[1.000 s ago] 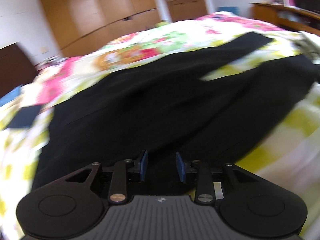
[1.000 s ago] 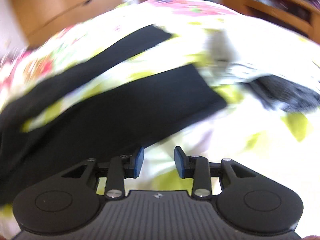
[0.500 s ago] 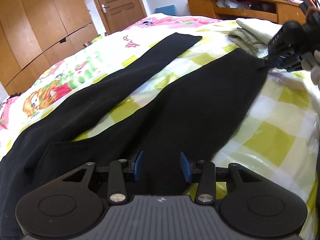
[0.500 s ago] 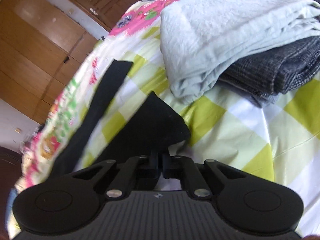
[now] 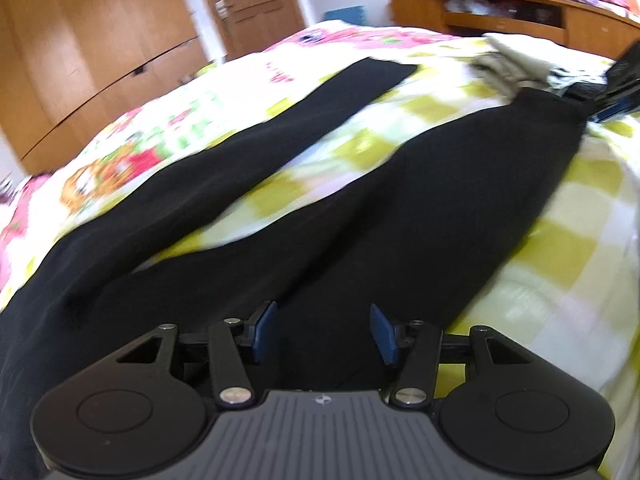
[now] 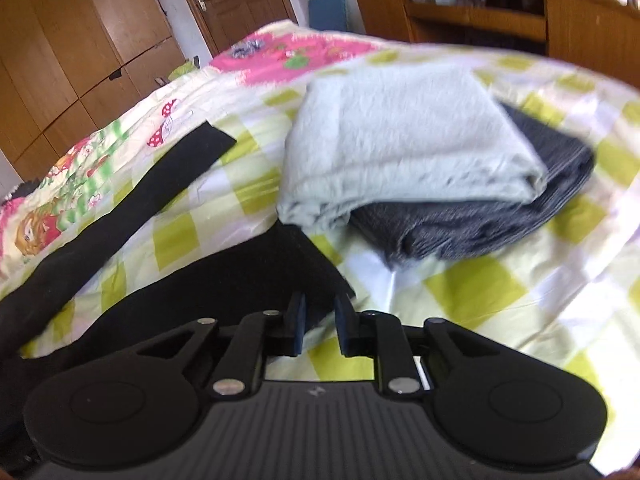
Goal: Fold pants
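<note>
Black pants (image 5: pixel 360 208) lie spread on the bed with the two legs apart in a V. My left gripper (image 5: pixel 324 328) hovers over the near leg close to the waist. Its jaws are opening and only flat cloth lies below them. In the left wrist view my right gripper (image 5: pixel 600 108) is at that leg's hem, far right. In the right wrist view the right gripper (image 6: pixel 320 320) has its jaws opening with a small gap. The hem corner (image 6: pixel 320 276) lies at the fingertips and the pads do not press it. The far leg (image 6: pixel 160 184) runs off to the left.
A folded pale green cloth (image 6: pixel 400 148) sits on a folded dark grey garment (image 6: pixel 500 224) just beyond the hem. The bedspread (image 6: pixel 460 292) is checked yellow and white. Wooden wardrobes (image 5: pixel 100 40), a door (image 6: pixel 232 0) and a low wooden cabinet (image 6: pixel 520 12) stand behind the bed.
The right gripper, shut on the hem half a second ago, now has its pads apart and has lifted back a little. The left gripper's jaws have widened as it slid along the pants.
</note>
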A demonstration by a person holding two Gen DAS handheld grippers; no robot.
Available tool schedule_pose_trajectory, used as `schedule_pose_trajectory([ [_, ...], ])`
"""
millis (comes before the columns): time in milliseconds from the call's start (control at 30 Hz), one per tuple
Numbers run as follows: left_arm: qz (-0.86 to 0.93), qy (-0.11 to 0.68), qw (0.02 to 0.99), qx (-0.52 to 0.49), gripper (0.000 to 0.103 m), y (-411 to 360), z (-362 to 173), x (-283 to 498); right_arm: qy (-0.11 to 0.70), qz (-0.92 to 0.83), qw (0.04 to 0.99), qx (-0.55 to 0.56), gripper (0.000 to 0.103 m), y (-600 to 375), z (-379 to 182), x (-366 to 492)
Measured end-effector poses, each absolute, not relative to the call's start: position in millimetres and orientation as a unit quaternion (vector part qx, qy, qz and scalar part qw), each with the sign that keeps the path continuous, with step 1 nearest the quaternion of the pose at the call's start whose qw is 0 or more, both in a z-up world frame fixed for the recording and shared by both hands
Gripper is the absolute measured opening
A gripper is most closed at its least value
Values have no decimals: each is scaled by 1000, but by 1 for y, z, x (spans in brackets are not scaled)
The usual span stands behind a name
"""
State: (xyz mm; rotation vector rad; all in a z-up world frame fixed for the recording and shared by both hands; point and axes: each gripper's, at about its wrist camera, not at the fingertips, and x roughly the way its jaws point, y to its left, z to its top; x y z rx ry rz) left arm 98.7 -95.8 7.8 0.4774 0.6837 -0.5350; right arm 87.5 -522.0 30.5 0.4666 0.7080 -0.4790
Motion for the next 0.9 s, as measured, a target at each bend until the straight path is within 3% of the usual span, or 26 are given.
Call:
schedule_pose_trajectory([
  [200,-188,353,889,224,67,-20,0,108,343,-161,912,159,20,-466,63,100],
  [300,-160,361,890,227,67,13,4,115,358,-89,921,123,27,-427,70,141],
  [433,-142,355,901,206,68,57,25,137,382,23,923,47,29,-364,68,224],
  [567,-113,323,918,201,74,104,45,188,392,135,909,-37,34,-298,61,320],
  [700,-84,317,916,231,74,137,47,254,407,208,884,-102,37,-239,52,408],
  [733,-82,317,914,238,75,145,47,270,408,222,878,-113,42,-229,49,427],
  [900,-62,335,906,253,79,183,46,344,426,232,862,-150,44,-196,33,505],
])
